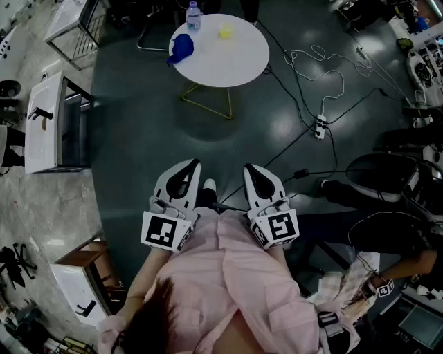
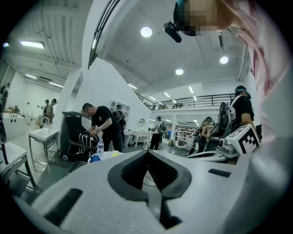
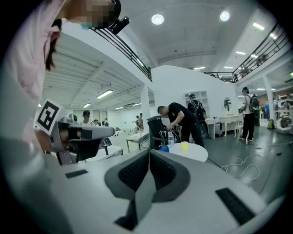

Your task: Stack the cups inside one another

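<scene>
Round white table (image 1: 235, 66) sits top centre of head view, w/ a water bottle (image 1: 193, 15), a blue item (image 1: 181, 48) too small to tell what, and the yellow cup (image 1: 225, 31) near its far edge. Cables (image 1: 342, 81) snake over the floor upper right to a power strip (image 1: 320, 126); white cabinet (image 1: 43, 121) at left. Person in black (image 3: 181, 121) bends behind the table. Left hand-held gripper (image 1: 192, 167) and right hand-held gripper (image 1: 249, 170) are lower centre, side by side: both pairs of jaws pressed together, nothing between. Cup's well apart from both, dark floor between.
</scene>
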A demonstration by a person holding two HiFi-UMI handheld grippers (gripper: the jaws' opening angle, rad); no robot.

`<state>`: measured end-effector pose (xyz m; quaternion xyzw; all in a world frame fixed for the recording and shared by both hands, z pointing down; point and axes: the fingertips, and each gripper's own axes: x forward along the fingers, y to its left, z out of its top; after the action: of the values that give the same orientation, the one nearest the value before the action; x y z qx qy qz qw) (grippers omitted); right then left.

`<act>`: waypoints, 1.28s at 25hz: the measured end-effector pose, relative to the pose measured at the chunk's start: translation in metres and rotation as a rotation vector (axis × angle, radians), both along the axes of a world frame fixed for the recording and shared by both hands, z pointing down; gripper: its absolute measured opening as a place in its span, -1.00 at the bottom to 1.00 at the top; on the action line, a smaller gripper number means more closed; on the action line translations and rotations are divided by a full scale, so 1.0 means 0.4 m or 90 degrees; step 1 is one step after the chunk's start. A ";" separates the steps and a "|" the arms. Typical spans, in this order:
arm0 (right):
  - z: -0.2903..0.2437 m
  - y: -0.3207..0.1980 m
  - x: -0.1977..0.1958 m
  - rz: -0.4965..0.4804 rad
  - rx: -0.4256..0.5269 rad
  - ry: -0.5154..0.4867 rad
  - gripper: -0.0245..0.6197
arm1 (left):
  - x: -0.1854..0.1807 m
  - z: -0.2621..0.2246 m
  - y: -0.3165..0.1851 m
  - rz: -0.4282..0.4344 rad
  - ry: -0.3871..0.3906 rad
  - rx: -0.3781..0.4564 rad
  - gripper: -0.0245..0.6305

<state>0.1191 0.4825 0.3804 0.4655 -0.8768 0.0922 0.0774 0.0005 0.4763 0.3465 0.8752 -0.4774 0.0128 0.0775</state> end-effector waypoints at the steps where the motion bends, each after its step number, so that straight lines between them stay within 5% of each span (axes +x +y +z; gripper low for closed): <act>1: 0.000 -0.002 0.000 0.000 0.000 0.000 -0.82 | -0.002 -0.001 -0.003 -0.002 0.002 0.000 -0.88; 16: 0.001 -0.005 -0.006 -0.008 -0.002 0.001 -0.82 | -0.012 -0.002 -0.011 -0.010 0.001 -0.007 -0.88; 32: 0.026 -0.071 -0.010 -0.008 -0.023 -0.003 -0.82 | -0.049 0.017 -0.063 -0.015 0.053 -0.031 -0.88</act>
<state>0.1152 0.4539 0.3909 0.4584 -0.8781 0.1084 0.0842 -0.0189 0.4512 0.3531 0.8670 -0.4839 -0.0128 0.1183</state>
